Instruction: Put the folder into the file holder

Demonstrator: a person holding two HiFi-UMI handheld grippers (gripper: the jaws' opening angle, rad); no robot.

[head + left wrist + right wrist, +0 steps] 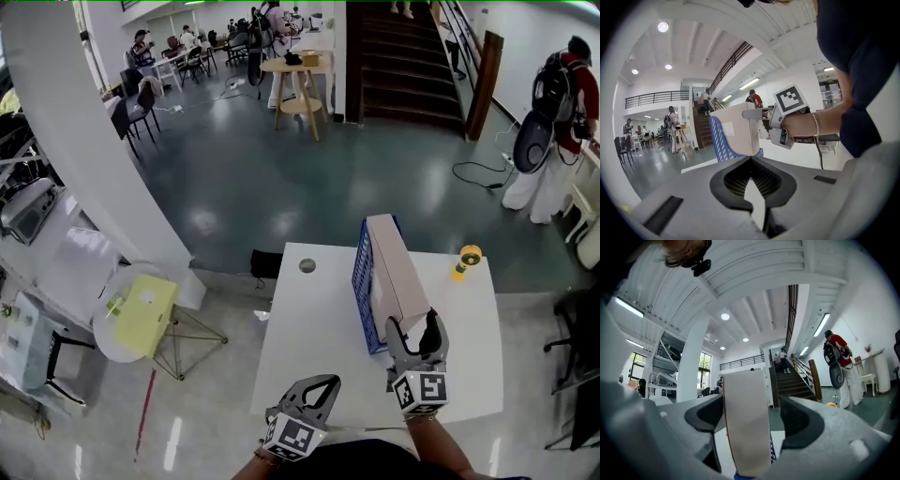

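Folder (397,270) upright in file holder (363,281), loose between released right claw (413,324); left claw (327,382) clenched.

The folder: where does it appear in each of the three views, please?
Head view: centre right, the folder is at the blue file holder.
Left gripper view: the folder is at centre, above the shut jaws.
Right gripper view: the folder fills bottom centre, between the jaws.
Shared landmark: the staircase.
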